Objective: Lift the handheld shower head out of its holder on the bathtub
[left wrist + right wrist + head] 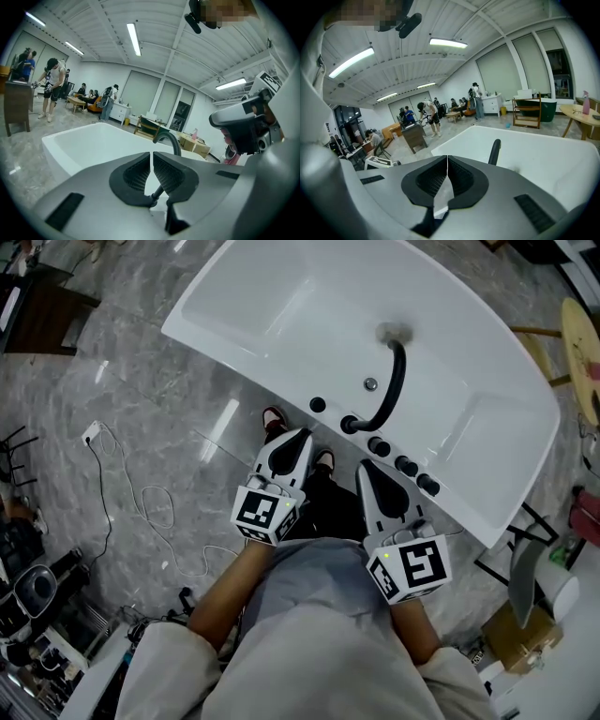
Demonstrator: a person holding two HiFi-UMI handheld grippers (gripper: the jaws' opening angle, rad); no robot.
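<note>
The white bathtub (281, 306) lies slantwise in the head view. A black curved shower head (391, 381) rises from its holder on the tub's near rim and arches over the basin. My left gripper (300, 435) is shut and empty, its tips just short of the rim, left of the holder. My right gripper (366, 467) is also shut and empty, near the rim below the holder. In the left gripper view the shut left gripper (151, 154) has the shower head (169, 139) right behind it. In the right gripper view the shower head (494, 151) stands right of the shut right gripper (447, 158).
Several black knobs (406, 465) sit along the tub's rim right of the holder, one more (318, 405) to its left. A white cable (141, 502) trails on the grey floor at left. A cardboard box (520, 634) stands at lower right. People (426, 115) stand far off.
</note>
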